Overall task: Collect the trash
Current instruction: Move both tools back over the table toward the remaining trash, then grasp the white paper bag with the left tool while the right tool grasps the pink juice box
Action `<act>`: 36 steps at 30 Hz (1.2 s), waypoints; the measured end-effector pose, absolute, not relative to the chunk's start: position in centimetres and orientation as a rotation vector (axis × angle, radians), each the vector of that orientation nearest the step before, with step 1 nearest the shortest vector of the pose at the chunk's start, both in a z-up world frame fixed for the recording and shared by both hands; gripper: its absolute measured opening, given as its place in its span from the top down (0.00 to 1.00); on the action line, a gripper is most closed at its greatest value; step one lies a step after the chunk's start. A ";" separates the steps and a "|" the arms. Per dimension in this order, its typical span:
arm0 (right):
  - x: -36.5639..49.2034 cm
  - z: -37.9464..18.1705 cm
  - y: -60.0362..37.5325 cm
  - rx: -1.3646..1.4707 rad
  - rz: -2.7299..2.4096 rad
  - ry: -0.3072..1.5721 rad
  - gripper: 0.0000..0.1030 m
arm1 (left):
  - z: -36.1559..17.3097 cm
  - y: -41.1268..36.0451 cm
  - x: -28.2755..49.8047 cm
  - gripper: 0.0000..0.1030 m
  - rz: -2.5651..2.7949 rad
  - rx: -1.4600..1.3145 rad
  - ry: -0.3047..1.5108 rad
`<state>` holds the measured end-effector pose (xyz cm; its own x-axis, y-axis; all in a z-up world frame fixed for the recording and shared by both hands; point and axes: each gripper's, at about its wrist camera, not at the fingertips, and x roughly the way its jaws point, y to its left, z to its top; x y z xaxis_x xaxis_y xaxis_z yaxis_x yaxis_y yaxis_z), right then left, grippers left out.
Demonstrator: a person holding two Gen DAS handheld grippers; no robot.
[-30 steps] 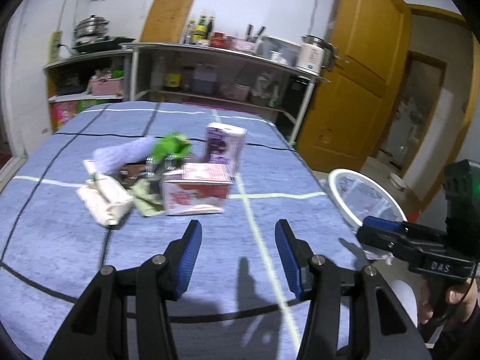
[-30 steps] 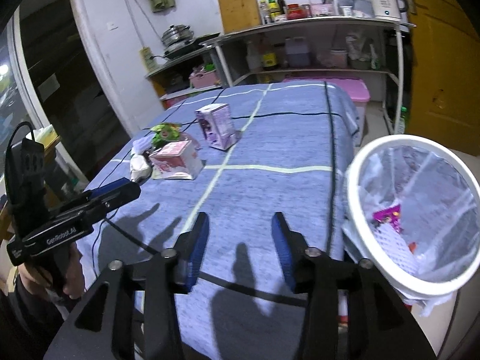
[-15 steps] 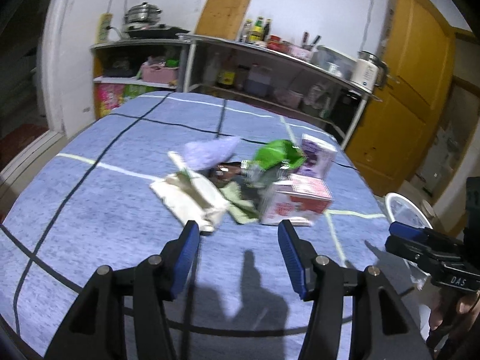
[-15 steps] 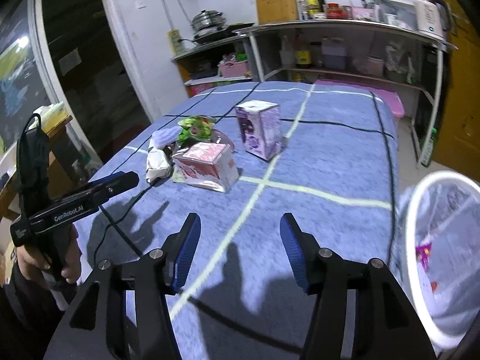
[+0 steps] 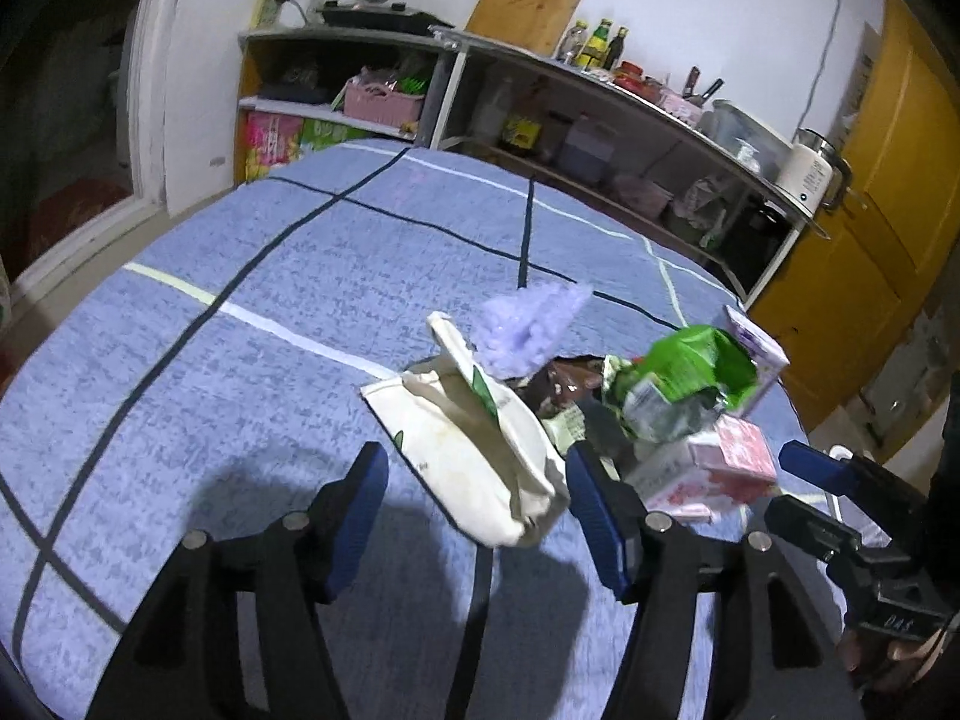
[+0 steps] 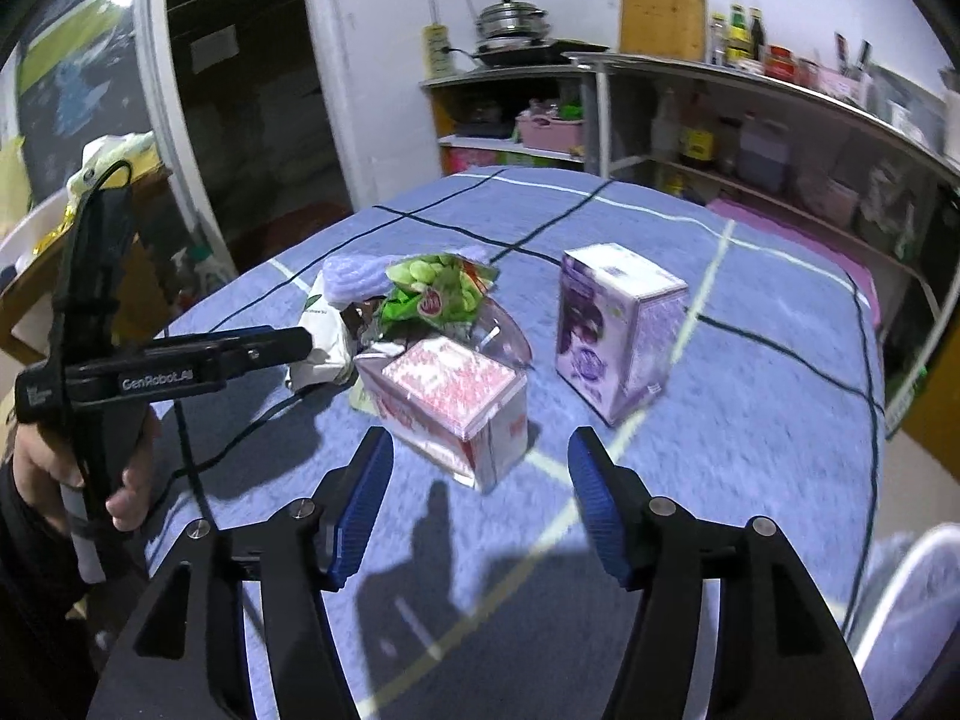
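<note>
A table under a blue cloth with dark and pale grid lines is filling most of both views, and the trash is lying in one heap near its middle. At the lower right edge of the right wrist view, a white-rimmed bin with a clear liner is showing just beside the table.

The left gripper is hanging low over the cloth with its blue-padded jaws spread wide and nothing between them. A crumpled white bag is lying straight ahead of it, its near end reaching into the gap between the fingertips, though contact cannot be told. Behind the bag a lilac wrapper is sticking up, with a green snack packet to its right.

The right gripper is likewise gaping and carrying nothing. A pink and white carton is sitting just in front of its fingertips, slightly toward the left finger, clear of both pads. A purple box is standing upright farther off to the right, apart from the heap. The green packet is lying behind the carton.
</note>
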<state>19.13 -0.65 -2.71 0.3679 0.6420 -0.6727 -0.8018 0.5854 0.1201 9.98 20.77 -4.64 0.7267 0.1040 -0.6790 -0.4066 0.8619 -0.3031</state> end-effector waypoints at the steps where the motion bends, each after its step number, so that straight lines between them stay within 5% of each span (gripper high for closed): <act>1: 19.4 -2.8 -0.4 -0.250 0.947 0.740 0.40 | -4.8 20.8 10.3 0.37 0.294 -0.463 0.711; 25: 19.0 -2.9 2.2 -0.282 1.139 0.764 0.40 | -5.4 22.0 10.1 0.36 0.378 -0.469 0.754; 27: 18.9 -3.2 2.6 -0.290 1.144 0.770 0.46 | -5.6 21.7 10.5 0.36 0.375 -0.457 0.758; 29: 18.7 -3.5 3.0 -0.305 1.140 0.777 0.62 | -5.6 21.3 10.8 0.43 0.369 -0.433 0.756; 36: 17.7 -3.3 2.1 -0.293 1.089 0.765 0.63 | -5.1 20.3 10.1 0.46 0.352 -0.408 0.735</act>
<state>17.72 2.10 -3.28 0.2431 0.6863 -0.6855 -0.8776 0.4566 0.1459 10.14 20.34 -5.15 0.6908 0.1651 -0.7040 -0.4447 0.8647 -0.2335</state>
